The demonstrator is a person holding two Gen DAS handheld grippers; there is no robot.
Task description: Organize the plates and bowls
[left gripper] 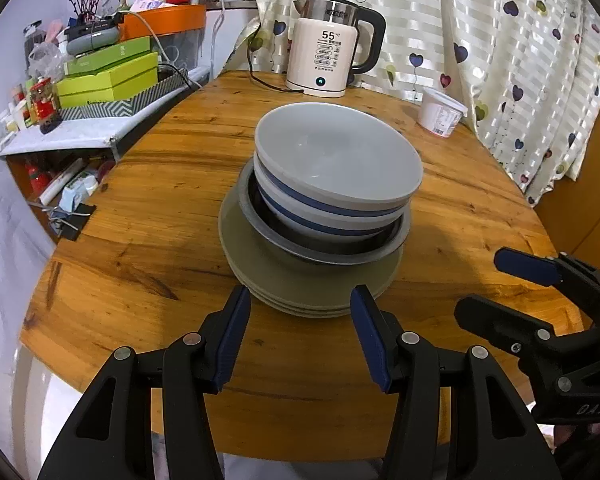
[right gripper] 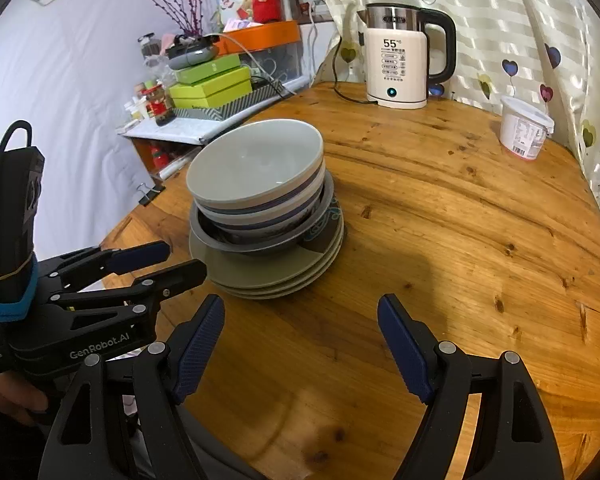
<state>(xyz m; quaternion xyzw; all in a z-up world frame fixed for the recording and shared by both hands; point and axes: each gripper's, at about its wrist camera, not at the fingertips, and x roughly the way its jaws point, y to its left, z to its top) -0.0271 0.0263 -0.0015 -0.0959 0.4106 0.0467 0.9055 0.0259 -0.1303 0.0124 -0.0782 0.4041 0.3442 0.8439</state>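
Note:
One stack stands mid-table. Grey-green plates (left gripper: pixel 300 280) lie at the bottom, a dark metal bowl (left gripper: pixel 324 248) on them, then white bowls with blue bands (left gripper: pixel 332 204), the top one tilted. The stack also shows in the right wrist view (right gripper: pixel 260 184). My left gripper (left gripper: pixel 300 300) is open and empty, just short of the plates' near edge. My right gripper (right gripper: pixel 300 312) is open and empty, to the right of the stack and short of it. It also shows at the right of the left wrist view (left gripper: pixel 496 284).
A round wooden table (left gripper: pixel 140 220) carries a white electric kettle (left gripper: pixel 328 56) at the back and a white plastic tub (left gripper: pixel 440 112) at the back right. A cluttered shelf with green boxes (left gripper: pixel 108 76) stands left. A heart-patterned curtain (left gripper: pixel 500 40) hangs behind.

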